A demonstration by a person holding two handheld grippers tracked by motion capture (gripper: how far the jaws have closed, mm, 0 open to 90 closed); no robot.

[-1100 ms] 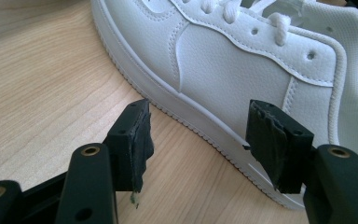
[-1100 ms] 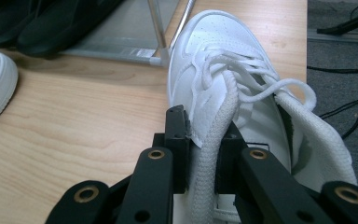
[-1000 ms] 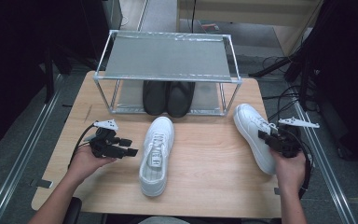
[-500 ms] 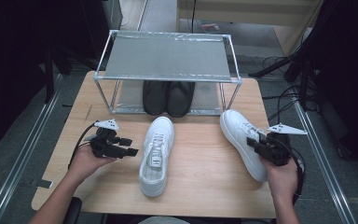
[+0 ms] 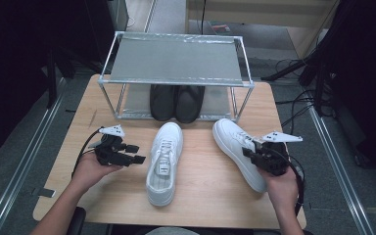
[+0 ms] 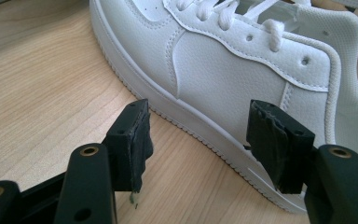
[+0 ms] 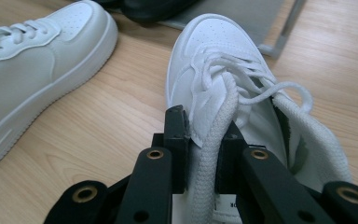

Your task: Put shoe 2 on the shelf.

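R gripper (image 5: pixel 250 152) pinches padded collar of smooth white leather sneaker (image 5: pixel 237 147) on woodgrain table (image 5: pixel 210 196), probably touching. L gripper (image 5: pixel 136 153) gapes beside its twin (image 5: pixel 164 161), w/ ridged sole.

Bare wood strip open between left white sneaker (image 5: pixel 164 161) and right white sneaker (image 5: pixel 237 149). Table (image 5: pixel 210 196) front edge free. Rack (image 5: pixel 176 61) blocks rear; black shoes (image 5: pixel 176 102) fill its lower shelf middle. Open gap on bare wood between left gripper (image 5: pixel 136 153) and left sneaker's side.
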